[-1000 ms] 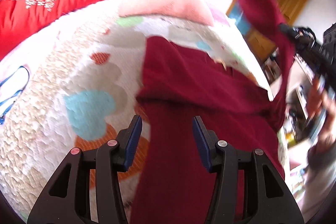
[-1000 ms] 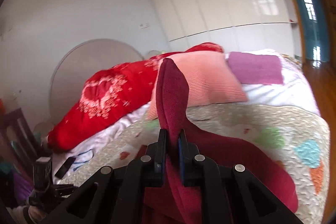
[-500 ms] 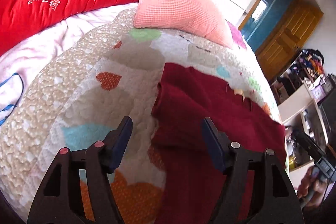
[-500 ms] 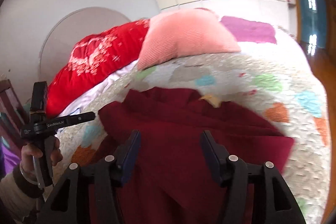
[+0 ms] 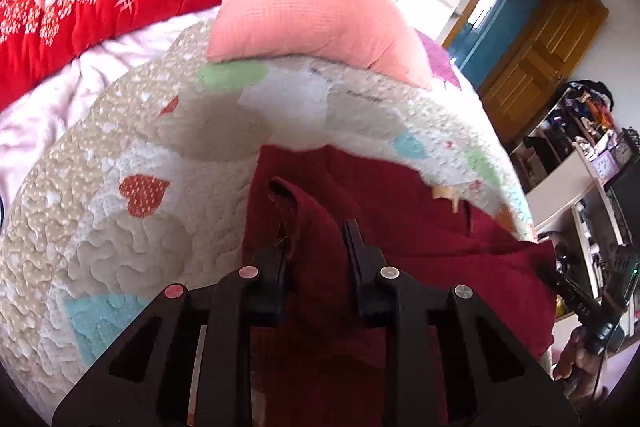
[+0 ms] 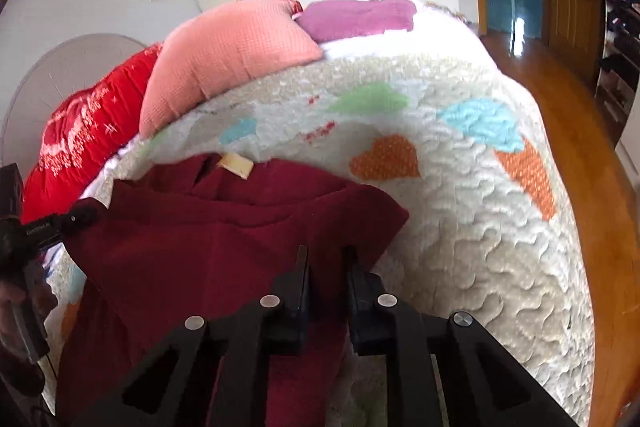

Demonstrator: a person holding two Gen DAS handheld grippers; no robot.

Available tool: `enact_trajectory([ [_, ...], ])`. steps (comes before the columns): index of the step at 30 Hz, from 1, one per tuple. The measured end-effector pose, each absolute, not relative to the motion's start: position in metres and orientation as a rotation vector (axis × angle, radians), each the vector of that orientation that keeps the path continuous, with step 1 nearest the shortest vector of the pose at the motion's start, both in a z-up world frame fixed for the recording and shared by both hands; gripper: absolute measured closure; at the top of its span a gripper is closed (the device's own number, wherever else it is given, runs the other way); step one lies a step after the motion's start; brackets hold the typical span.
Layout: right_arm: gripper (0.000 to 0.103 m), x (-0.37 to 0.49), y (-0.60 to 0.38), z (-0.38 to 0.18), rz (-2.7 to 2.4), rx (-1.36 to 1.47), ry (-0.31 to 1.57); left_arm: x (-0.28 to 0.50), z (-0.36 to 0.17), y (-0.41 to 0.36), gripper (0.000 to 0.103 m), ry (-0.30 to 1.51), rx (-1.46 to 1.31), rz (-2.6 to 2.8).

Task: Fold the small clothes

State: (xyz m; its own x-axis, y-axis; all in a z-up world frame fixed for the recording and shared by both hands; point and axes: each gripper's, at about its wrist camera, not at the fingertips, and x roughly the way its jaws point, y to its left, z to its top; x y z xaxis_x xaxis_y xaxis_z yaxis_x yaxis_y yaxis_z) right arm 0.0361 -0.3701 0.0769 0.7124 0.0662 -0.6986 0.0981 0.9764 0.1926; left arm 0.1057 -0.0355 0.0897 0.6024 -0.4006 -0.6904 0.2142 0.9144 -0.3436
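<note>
Burgundy knit, a small garment [image 5: 400, 227], lies spread across the near part of the heart-patterned quilt [image 5: 132, 227], its tan neck label [image 6: 237, 165] on the far side and its near end hanging off the bed. Both grippers have just been closing. The left gripper [image 5: 316, 239] now stands narrow, with a raised ridge of the garment's left edge pinched between its jaws. The right gripper [image 6: 326, 263] is almost closed on the fabric near the garment's right edge. This looks like the start of a new fold, both sides gripped together. Next, I judge, both hands must lift evenly and carry the near part toward the far edge without dragging the layer beneath. Writing on the neck label is too small to read; white lettering on the left gripper's body, seen from the right wrist, is blurred.
</note>
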Motion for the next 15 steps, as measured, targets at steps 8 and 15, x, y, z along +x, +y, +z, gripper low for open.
enact_trajectory([
  [8,0.093,0.051,-0.387,0.058,-0.174,0.152,0.826,0.118,0.062,-0.045,0.085,0.861,-0.089,-0.258],
  [15,0.088,0.008,-0.373,0.087,-0.092,0.187,0.769,0.107,0.056,-0.026,0.085,0.867,-0.121,-0.258],
])
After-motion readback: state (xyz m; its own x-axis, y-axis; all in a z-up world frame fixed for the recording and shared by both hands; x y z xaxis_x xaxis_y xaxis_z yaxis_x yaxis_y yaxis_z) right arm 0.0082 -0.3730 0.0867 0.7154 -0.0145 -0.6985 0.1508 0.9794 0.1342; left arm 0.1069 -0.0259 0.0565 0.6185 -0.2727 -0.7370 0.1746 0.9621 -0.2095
